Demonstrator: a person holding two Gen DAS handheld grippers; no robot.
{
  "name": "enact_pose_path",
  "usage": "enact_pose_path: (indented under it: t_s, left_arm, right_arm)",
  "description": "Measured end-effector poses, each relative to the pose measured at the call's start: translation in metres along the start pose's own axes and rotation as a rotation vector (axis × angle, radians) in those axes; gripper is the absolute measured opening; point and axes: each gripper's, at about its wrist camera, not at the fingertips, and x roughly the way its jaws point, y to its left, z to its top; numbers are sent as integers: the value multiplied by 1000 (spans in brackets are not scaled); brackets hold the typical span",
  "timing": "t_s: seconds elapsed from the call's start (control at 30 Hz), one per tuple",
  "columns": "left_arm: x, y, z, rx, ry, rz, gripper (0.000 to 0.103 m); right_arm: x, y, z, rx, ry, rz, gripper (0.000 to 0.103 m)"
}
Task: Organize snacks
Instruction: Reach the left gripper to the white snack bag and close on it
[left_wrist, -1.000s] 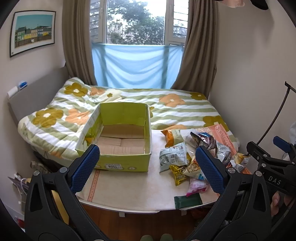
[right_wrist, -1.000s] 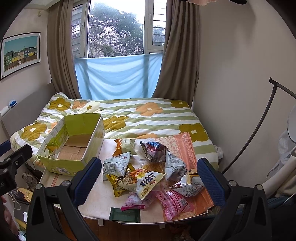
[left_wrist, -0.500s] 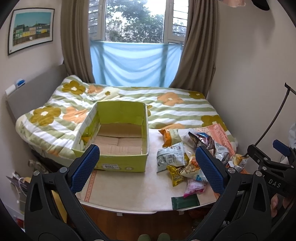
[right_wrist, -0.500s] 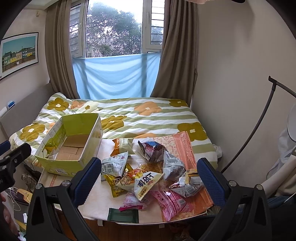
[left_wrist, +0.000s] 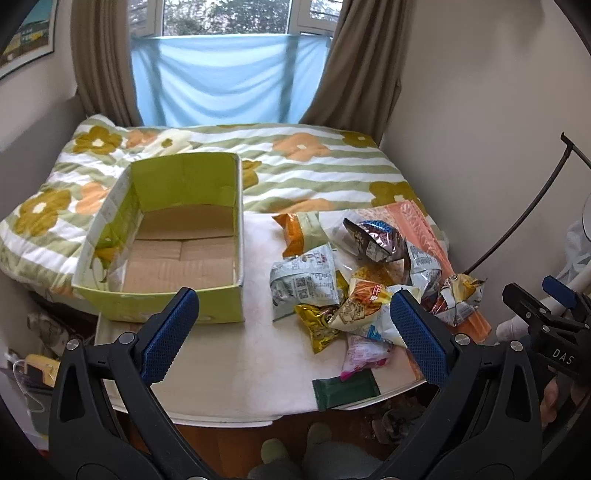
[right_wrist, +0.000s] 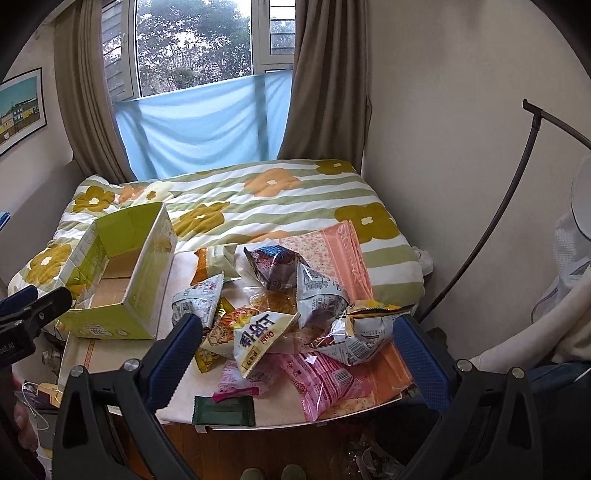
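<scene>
1. Lettering shows on few things: the cream snack bag (right_wrist: 258, 338) at the front of the pile carries "Oishi" beside large dark characters, seen upside down in the right wrist view; "DAS" is printed in white on the right gripper's (left_wrist: 546, 306) body as it shows at the edge of the left wrist view. The white label on the green cardboard box (right_wrist: 125, 295) is too small to read.
2. Counts: one open box, its brown floor bare; one pile of roughly a dozen snack packets (left_wrist: 354, 280), overlapped too much for an exact count; one flat dark green packet (left_wrist: 345, 387) lying apart at the table's (left_wrist: 229, 362) near edge; two pink packets (right_wrist: 317, 376) just behind it.
3. The box sits on the table's left part with its long axis running from the near edge toward the flowered bedspread (left_wrist: 303, 166); the pile lies to its right, near but not touching it.
4. The dark green packet lies with its long axis across the table edge.
5. The left gripper (left_wrist: 295, 325) hangs above the table's near side, blue pads wide apart, empty.
6. The right gripper (right_wrist: 295, 343) hangs over the pile, its pads equally spread, clasping nothing.
</scene>
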Motion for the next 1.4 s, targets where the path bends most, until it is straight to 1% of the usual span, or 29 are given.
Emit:
enact_pose_path:
  t_s: [0.1,0.2,0.33,0.5,0.6,0.73,0.87,1.0,1.07,1.23,1.3,1.33,1.37,1.4]
  left_arm:
    - [29,-14,5,4,36,-14,103]
    - [59,-26,14,6,80,0,103]
    - [107,-41,27,9,162,23,103]
    - [179,-53,36,12,312,80,103]
    - [208,-55,37,20,377,117,102]
    - [239,-53,37,34,446,169,102]
    - [263,-46,33,25,504,204,96]
    - [280,-37,30,-14,548,205,90]
    - [284,-34,30,-28,558,212,90]
    - [287,-33,31,-25,577,217,90]
    - [288,-33,31,-21,578,221,86]
    - [288,-33,32,-15,575,224,85]
    - [287,-34,32,-8,572,231,76]
    - [286,-34,31,-2,574,236,73]
  right_arm:
    - [24,-12,6,8,42,0,103]
    - [50,-23,16,14,68,15,103]
    - [98,-36,30,12,130,43,103]
    - [160,-43,37,-32,223,76,103]
    - [195,-43,38,-62,307,91,103]
    - [224,-45,35,-81,378,110,103]
    - [242,-48,32,-81,438,129,103]
    - [253,-46,33,-80,481,166,103]
    - [262,-44,35,-68,507,183,103]
    - [272,-42,33,-30,565,209,103]
    - [275,-43,33,-21,577,209,102]
    - [276,-43,33,-21,579,203,99]
    - [276,-44,33,-21,582,198,95]
    - [278,-45,33,-22,588,189,91]
